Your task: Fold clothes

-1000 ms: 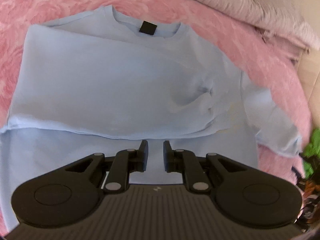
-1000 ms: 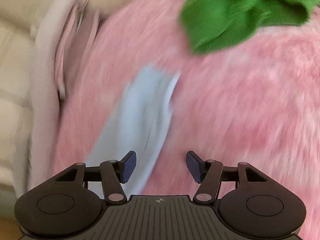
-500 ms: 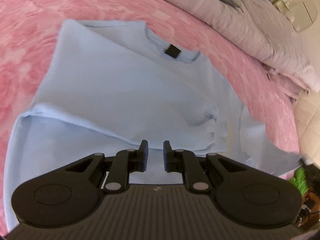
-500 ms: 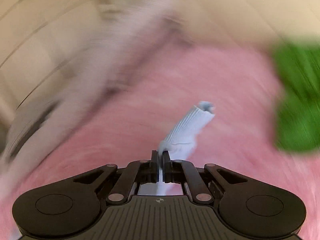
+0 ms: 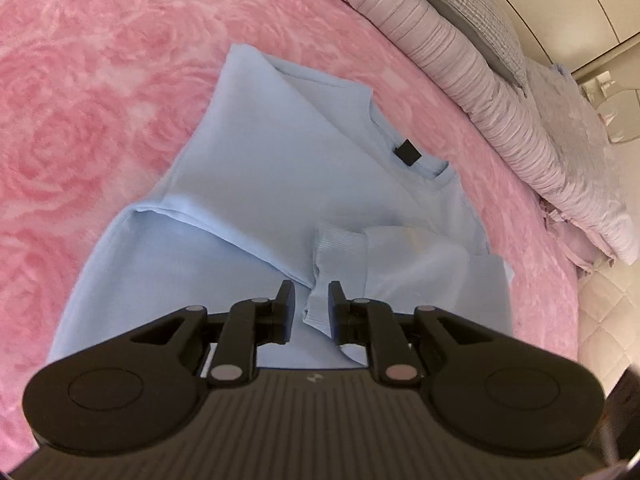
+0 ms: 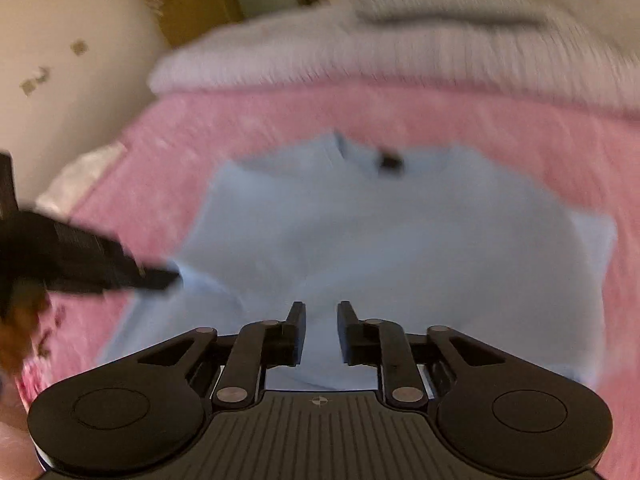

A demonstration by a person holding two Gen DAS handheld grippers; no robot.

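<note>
So the light blue sweatshirt (image 5: 288,184) is lying flat on the pink rose-pattern blanket (image 5: 88,92), pretty much dead centre in the left wrist view, with its collar and the little black neck tag (image 5: 407,152) pointing up toward 1 o'clock. One sleeve is folded in across the body, and its ribbed cuff (image 5: 338,240) sits right in front of the left gripper (image 5: 311,300). That claw has its fingers a narrow gap apart with nothing pinched; the cuff's lower edge shows in the gap between them, but whether it's touching either finger I honestly can't tell from this angle.

A striped grey pillow (image 5: 472,64) runs along the bed edge from 12 to 3 o'clock.

The right wrist view is smeared with motion blur, but you can still make out the same sweatshirt (image 6: 400,248) spread over the blanket (image 6: 480,128), tag (image 6: 390,162) at about 12 o'clock. The right gripper (image 6: 321,320) hovers over the lower part of the shirt, fingers narrowly parted, holding nothing. The left gripper (image 6: 160,278) pokes in from 9 o'clock, its tip at the shirt's edge.
</note>
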